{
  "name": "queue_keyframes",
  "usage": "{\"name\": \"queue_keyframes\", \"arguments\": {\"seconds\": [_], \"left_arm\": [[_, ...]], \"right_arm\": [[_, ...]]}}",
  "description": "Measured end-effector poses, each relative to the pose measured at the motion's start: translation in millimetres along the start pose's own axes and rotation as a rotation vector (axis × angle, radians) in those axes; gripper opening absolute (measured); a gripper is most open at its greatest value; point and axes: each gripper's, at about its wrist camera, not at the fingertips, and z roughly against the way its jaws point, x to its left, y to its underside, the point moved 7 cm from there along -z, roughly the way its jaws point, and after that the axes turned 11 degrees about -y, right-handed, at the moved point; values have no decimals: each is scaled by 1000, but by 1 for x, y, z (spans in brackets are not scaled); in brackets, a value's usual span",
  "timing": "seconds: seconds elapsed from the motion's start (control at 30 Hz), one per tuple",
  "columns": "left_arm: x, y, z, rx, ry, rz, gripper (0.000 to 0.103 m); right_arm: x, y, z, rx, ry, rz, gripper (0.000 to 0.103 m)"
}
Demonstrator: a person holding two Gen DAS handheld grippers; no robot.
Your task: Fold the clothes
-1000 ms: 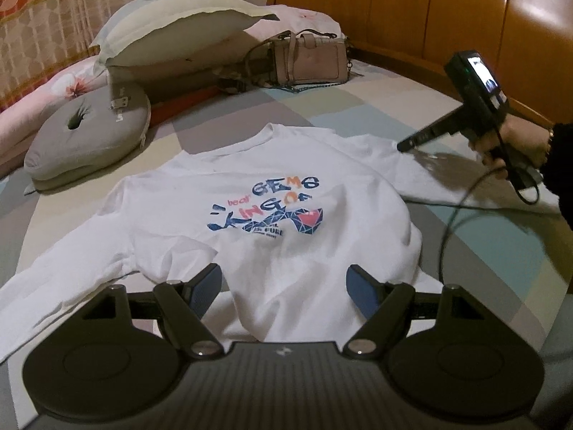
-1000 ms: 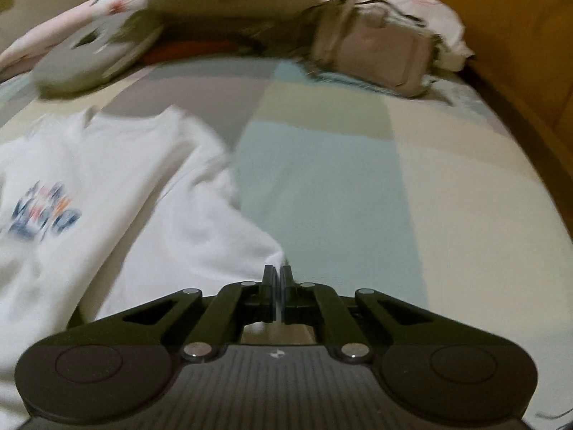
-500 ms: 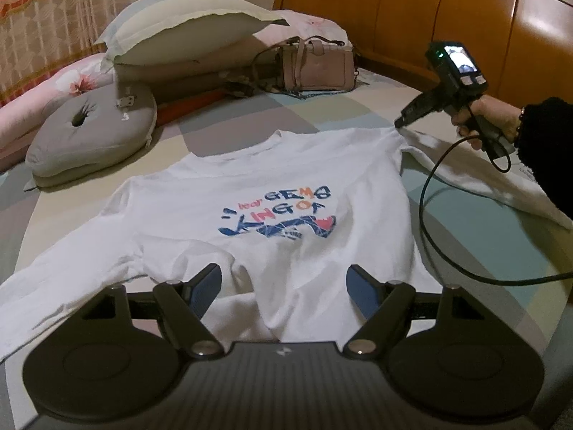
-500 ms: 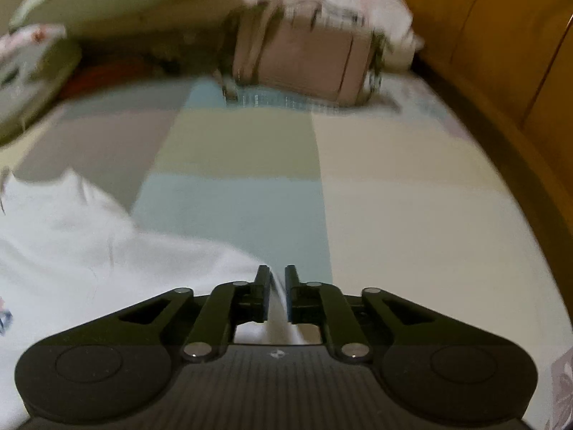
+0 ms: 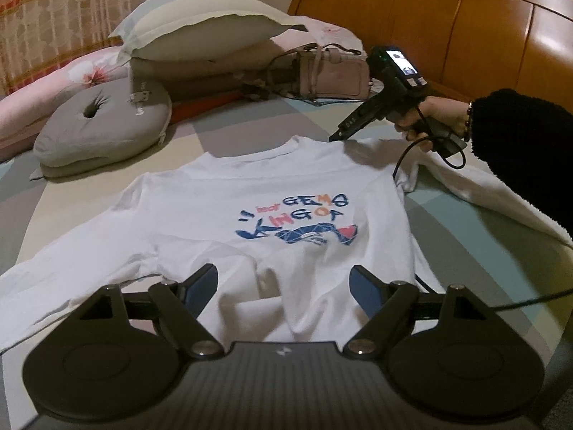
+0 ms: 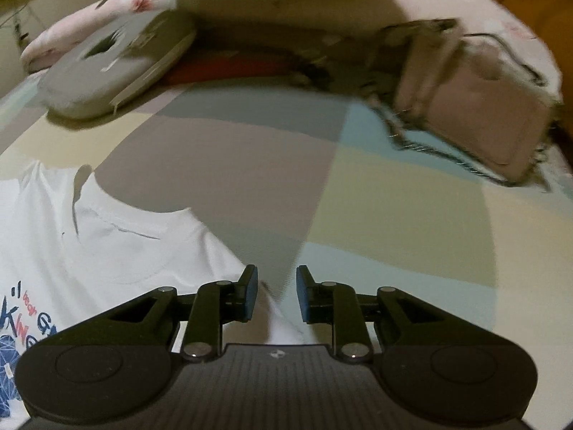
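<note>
White shirt (image 5: pixel 272 193) chest print: "bear GEMS" over "KING OF", blue and orange letters

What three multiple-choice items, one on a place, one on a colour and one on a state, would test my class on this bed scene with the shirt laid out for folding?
1. Where does the pink handbag lie?
A. On the bed near the wooden headboard
B. On top of the shirt
C. Between the left gripper's fingers

2. What colour is the shirt?
A. Black, plain
B. White, with a blue and red print
C. Grey, striped

3. How does the left gripper stand?
A. Shut on a sleeve
B. Shut on the collar
C. Open above the shirt's hem, gripping nothing

Answers: 1 A, the bag sits past the collar, beside the pillows. 2 B, white cloth with coloured lettering on the chest. 3 C, both blue pads stand wide apart, with cloth only beyond them.
</note>
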Motion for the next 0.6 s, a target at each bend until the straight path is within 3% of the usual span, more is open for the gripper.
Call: {"name": "queue_keyframes", "arguments": {"seconds": [0.2, 0.27, 0.3, 0.4, 0.5, 0.6], "left_arm": [[5, 2, -5, -1, 4, 17, 81], [6, 2, -7, 0, 0, 23, 81], [7, 3, -8, 1, -1, 26, 81], [9, 3, -9, -2, -4, 33, 81], [11, 3, -8, -4, -8, 40, 81], [13, 4, -7, -6, -9, 41, 81]], "right_arm": [[28, 16, -6, 64, -32, 136, 27], [35, 18, -5, 78, -45, 166, 13], [38, 18, -5, 81, -50, 181, 12], [36, 10, -2, 29, -4, 213, 10], [18, -8, 4, -97, 36, 95, 11], [14, -9, 3, -95, 38, 50, 17]]}}
